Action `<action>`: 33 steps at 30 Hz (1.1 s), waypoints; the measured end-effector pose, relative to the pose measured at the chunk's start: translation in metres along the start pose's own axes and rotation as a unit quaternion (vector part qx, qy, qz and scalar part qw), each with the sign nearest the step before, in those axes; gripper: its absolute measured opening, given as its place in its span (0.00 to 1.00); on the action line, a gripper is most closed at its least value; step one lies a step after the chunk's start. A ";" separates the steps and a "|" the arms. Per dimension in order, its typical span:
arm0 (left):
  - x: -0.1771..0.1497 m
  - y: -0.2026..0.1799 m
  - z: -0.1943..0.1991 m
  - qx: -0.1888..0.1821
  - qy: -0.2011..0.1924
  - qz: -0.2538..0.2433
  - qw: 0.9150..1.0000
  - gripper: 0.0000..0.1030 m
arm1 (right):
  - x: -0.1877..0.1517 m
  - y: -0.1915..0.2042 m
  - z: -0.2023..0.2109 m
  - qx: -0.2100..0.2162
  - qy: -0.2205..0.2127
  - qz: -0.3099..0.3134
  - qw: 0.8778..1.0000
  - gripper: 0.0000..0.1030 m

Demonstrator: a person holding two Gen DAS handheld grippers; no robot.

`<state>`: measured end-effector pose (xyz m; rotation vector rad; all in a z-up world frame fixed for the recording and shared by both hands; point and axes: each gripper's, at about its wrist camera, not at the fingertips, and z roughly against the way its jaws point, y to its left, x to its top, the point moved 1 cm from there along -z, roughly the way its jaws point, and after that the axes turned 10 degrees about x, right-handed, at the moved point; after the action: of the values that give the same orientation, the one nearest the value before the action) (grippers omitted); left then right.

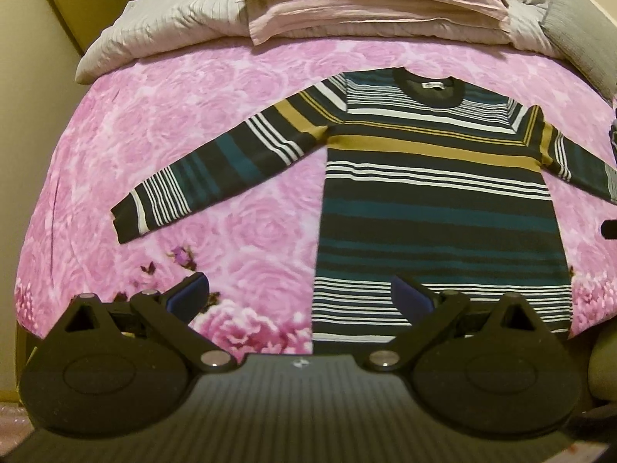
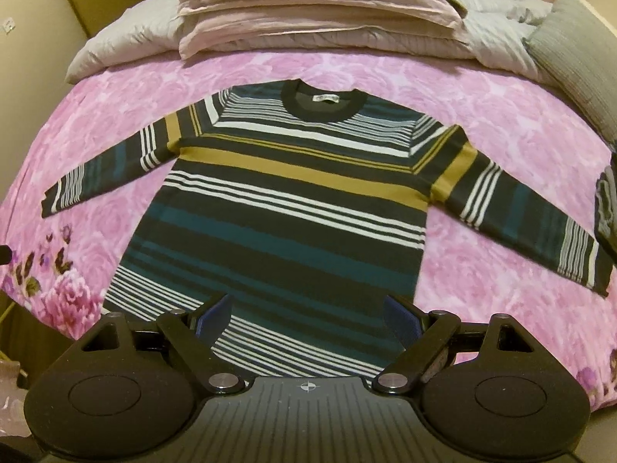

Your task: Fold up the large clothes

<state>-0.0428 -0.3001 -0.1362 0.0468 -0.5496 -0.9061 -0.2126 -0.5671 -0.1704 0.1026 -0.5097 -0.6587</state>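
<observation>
A striped long-sleeved sweater (image 1: 435, 200) (image 2: 293, 208) in black, teal, white and mustard lies flat on a pink rose-print bedspread (image 1: 173, 115) (image 2: 501, 123), collar away from me, both sleeves spread out. My left gripper (image 1: 300, 297) hovers open over the sweater's lower left corner, its right finger above the hem and its left finger above the bedspread. My right gripper (image 2: 308, 316) hovers open over the middle of the hem. Neither holds anything.
Folded pale pink bedding (image 1: 370, 4) (image 2: 316, 11) sits on a grey quilt (image 1: 162, 31) (image 2: 127, 38) at the far end of the bed. A grey ribbed pillow (image 1: 582, 38) (image 2: 574, 54) lies far right. Another dark garment (image 2: 605, 208) shows at the right edge.
</observation>
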 end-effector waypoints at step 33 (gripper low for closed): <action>0.021 0.367 -0.255 0.030 0.034 0.040 0.998 0.96 | 0.049 0.462 -0.368 0.131 0.003 0.456 0.880 0.42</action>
<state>0.3572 -0.1340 -0.2492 0.1080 -0.5124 -0.8068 0.2569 -0.2564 -0.3556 0.1058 -0.5706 0.3426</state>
